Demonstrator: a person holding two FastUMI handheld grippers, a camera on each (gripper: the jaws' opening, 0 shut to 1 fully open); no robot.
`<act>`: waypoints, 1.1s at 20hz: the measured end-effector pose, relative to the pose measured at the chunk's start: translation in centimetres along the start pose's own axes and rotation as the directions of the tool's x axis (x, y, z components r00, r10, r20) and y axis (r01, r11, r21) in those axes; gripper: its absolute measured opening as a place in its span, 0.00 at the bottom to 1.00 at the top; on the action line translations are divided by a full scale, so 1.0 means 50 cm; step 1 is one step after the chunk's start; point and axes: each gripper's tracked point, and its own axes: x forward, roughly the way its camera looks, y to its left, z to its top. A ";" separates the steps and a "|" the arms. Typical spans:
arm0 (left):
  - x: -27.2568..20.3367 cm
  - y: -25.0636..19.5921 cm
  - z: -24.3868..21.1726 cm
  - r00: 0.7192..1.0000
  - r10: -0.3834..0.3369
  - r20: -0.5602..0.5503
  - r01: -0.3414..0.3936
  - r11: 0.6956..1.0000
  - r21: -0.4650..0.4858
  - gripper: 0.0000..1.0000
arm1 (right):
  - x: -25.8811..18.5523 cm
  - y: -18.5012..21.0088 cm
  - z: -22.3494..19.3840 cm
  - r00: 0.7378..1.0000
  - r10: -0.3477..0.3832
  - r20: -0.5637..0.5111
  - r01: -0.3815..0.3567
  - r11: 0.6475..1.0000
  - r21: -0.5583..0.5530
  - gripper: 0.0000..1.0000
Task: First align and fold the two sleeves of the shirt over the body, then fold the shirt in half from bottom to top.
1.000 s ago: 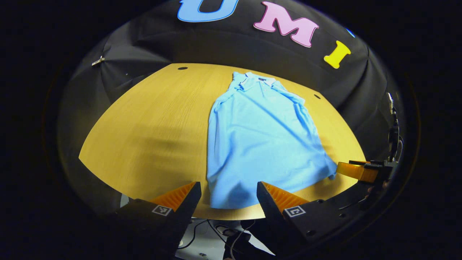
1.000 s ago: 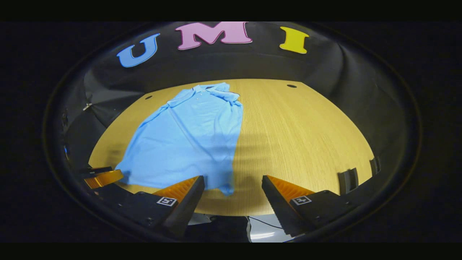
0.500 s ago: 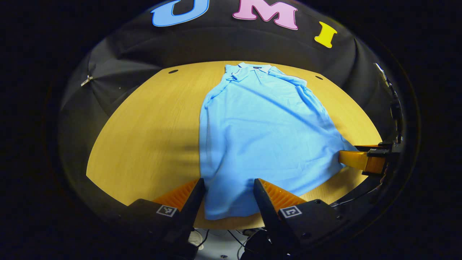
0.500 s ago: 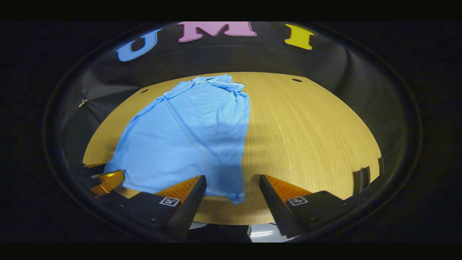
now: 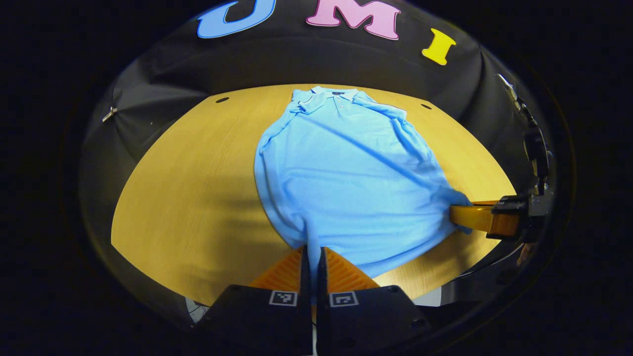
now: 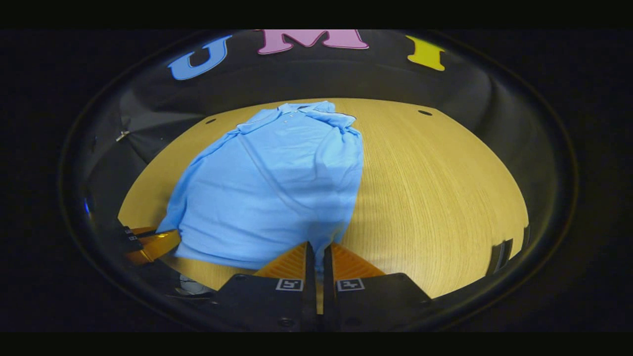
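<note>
Hem corners pinched, bottom-to-top fold next

Polo shirt (image 5: 346,183) lies flat on the wooden table (image 5: 198,168), collar (image 5: 336,95) at the far edge, hem at the near edge by me. Long axis runs straight away from both claws, hem to collar. Both sleeves look already folded in over the body, so I judge the sleeve step done and the half-fold is the step in hand.

My left gripper (image 5: 312,254) has its fingers pressed together on the hem's near left corner; cloth puckers up into the pinch. My right gripper (image 6: 316,252) is likewise closed on the hem's near right corner. In the left gripper view my right gripper (image 5: 470,217) sits at the shirt's right hem corner, cloth drawn to its tip; in the right gripper view my left gripper (image 6: 158,242) touches the opposite corner.

Both claws are low over the near table edge, pointing forward along the shirt, roughly level, one at each hem corner, neither nearer the collar.

Next move needs: lift both corners together and carry them forward to the collar, keeping them apart so the hem stays taut. Risk: uneven travel skews the fold, or the tucked sleeves slide out.
</note>
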 end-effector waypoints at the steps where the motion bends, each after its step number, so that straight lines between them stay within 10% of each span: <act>1: 0.001 -0.001 0.000 1.000 -0.008 -0.008 0.008 1.000 -0.003 0.07 | 0.001 -0.004 0.001 1.000 -0.002 0.001 0.002 1.000 0.006 0.10; 12: -0.055 -0.044 0.135 0.992 -0.119 0.046 0.120 0.992 -0.024 0.06 | -0.038 -0.010 0.106 0.996 0.024 0.088 -0.019 0.998 -0.058 0.06; 22: -0.013 -0.021 0.459 0.971 -0.148 0.187 0.171 0.979 -0.112 0.06 | 0.008 -0.035 0.454 0.954 0.010 0.298 -0.001 1.000 -0.029 0.06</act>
